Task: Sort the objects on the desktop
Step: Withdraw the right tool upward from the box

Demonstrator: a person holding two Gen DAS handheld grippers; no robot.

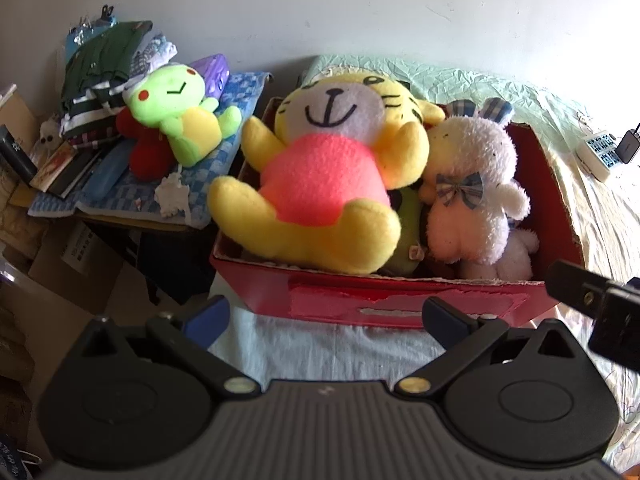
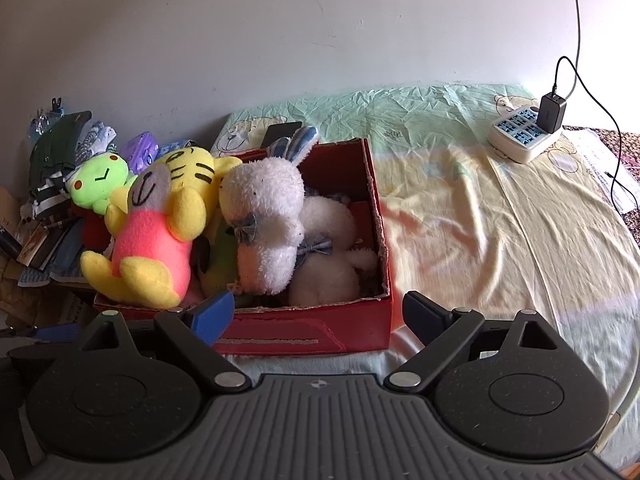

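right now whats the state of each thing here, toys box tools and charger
red box: open, no lid, front face torn
yellow tiger plush: on its back in the box, spilling over the rim
white rabbit plush: in the box, against the tiger
green frog plush: outside the box, on the checked cloth
left tool: open, empty
right tool: open, empty
black charger: plugged into the power strip

my left gripper (image 1: 324,316): jaws spread wide, nothing held | my right gripper (image 2: 318,314): jaws spread wide, nothing held
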